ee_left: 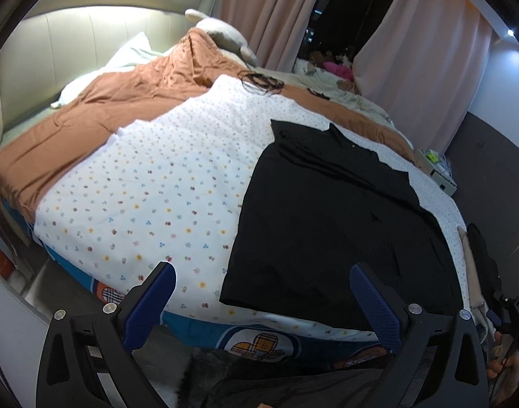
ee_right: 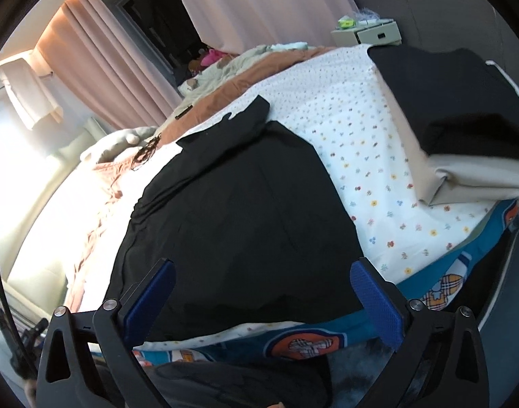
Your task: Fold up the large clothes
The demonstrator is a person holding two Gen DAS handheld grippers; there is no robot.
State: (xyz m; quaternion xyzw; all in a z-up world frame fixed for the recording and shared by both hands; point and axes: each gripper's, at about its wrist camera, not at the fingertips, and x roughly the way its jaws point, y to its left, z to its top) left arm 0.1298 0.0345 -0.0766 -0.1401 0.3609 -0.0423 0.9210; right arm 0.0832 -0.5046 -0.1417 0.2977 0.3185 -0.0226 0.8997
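A large black garment [ee_left: 330, 221] lies spread flat on the white flowered sheet [ee_left: 157, 187] of the bed, its hem near the front edge. It also fills the middle of the right wrist view [ee_right: 232, 217]. My left gripper [ee_left: 262, 292] is open and empty, above the bed's front edge, left of the garment's lower left corner. My right gripper [ee_right: 262, 292] is open and empty, just above the garment's hem. The right gripper's fingers [ee_left: 497, 309] show at the right edge of the left wrist view.
A stack of folded clothes, black [ee_right: 449, 102] on beige [ee_right: 477, 176], sits at the bed's right corner. An orange blanket [ee_left: 99, 108], pillows [ee_left: 123, 57] and a headboard lie at the far left. Pink curtains [ee_left: 422, 54] and a small white drawer unit [ee_right: 368, 32] stand beyond the bed.
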